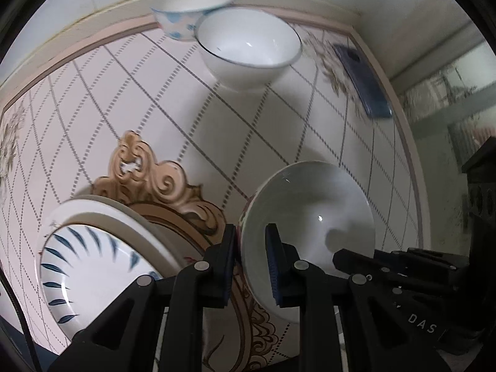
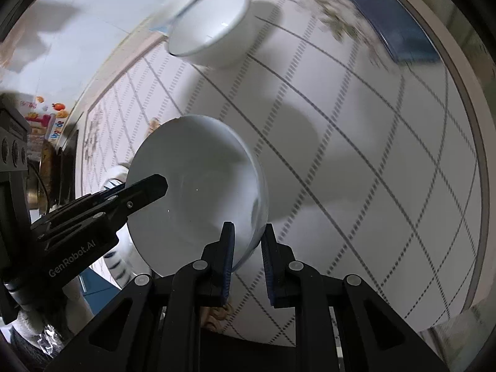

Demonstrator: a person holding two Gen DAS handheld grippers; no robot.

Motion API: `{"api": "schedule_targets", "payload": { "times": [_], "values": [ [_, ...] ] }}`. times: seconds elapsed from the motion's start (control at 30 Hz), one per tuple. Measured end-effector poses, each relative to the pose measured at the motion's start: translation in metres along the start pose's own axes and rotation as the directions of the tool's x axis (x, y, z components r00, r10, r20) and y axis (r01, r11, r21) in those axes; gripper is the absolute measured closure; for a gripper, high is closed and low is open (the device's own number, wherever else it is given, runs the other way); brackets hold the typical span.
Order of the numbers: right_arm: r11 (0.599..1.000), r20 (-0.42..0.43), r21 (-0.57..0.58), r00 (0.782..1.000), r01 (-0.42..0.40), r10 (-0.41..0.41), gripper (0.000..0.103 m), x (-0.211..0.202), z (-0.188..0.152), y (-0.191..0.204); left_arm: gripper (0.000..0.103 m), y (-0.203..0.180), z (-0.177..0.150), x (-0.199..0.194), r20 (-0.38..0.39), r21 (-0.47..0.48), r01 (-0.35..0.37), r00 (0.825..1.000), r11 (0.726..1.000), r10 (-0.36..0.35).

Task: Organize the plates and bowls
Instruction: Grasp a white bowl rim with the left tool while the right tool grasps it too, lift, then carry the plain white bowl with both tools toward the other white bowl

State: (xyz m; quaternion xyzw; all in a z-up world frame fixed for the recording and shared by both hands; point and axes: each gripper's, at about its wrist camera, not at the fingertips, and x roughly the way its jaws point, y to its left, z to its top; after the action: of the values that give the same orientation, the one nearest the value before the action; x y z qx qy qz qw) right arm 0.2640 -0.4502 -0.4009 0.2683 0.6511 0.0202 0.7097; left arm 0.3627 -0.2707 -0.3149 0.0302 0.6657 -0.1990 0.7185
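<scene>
A white bowl is held tilted above the table by both grippers. My left gripper is shut on its left rim. My right gripper is shut on its right rim; the bowl fills the middle of the right wrist view. The right gripper shows at the bowl's right in the left wrist view, and the left gripper reaches in from the left in the right wrist view. A blue-leaf plate lies on a larger plate at lower left.
A plain white bowl and a blue-patterned bowl stand at the table's far edge by the wall. A dark blue phone lies at the far right. The tablecloth has a diamond grid.
</scene>
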Motion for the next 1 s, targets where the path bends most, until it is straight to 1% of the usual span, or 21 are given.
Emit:
{"api": "schedule_targets", "payload": {
  "times": [0.13, 0.33, 0.47, 0.67, 0.73, 0.8, 0.9, 0.97, 1.0],
  "values": [
    [1.000, 0.001, 0.022, 1.000, 0.007, -0.007, 0.084, 0.002, -0.008, -0.018, 0.086, -0.011, -0.005, 0.013, -0.020, 0.033, -0.021, 1.000, 0.999, 0.022],
    [0.999, -0.007, 0.040, 1.000, 0.002, -0.002, 0.084, 0.006, -0.016, -0.033, 0.086, -0.017, -0.007, 0.023, -0.034, 0.045, -0.042, 0.998, 0.998, 0.043],
    [0.999, -0.006, 0.039, 1.000, -0.006, 0.006, 0.084, 0.007, -0.016, -0.030, 0.086, -0.018, -0.007, 0.032, -0.051, 0.036, -0.056, 0.997, 0.998, 0.057],
    [0.999, -0.020, 0.044, 1.000, -0.019, 0.019, 0.084, 0.008, -0.013, -0.029, 0.086, -0.023, -0.004, 0.038, -0.055, 0.037, -0.064, 0.996, 0.997, 0.066],
    [0.998, -0.033, 0.048, 0.999, -0.030, 0.032, 0.083, 0.009, -0.011, -0.029, 0.086, -0.021, -0.006, 0.033, -0.065, 0.028, -0.059, 0.996, 0.998, 0.061],
    [0.997, -0.047, 0.060, 0.998, -0.048, 0.051, 0.083, 0.007, -0.009, -0.030, 0.086, -0.018, -0.008, 0.019, -0.066, 0.017, -0.045, 0.997, 0.999, 0.046],
    [0.995, -0.060, 0.070, 0.995, -0.077, 0.081, 0.083, -0.011, -0.006, -0.034, 0.085, -0.016, -0.004, -0.015, -0.019, 0.004, -0.017, 1.000, 1.000, 0.017],
    [0.991, -0.042, 0.076, 0.993, -0.106, 0.110, 0.080, -0.028, -0.001, -0.038, 0.073, -0.013, 0.009, -0.035, 0.025, -0.007, -0.013, 1.000, 1.000, 0.013],
    [0.991, -0.033, 0.075, 0.993, -0.114, 0.117, 0.073, -0.036, 0.004, -0.038, 0.062, -0.010, 0.017, -0.040, 0.041, -0.017, -0.013, 0.999, 1.000, 0.014]
  ]
}}
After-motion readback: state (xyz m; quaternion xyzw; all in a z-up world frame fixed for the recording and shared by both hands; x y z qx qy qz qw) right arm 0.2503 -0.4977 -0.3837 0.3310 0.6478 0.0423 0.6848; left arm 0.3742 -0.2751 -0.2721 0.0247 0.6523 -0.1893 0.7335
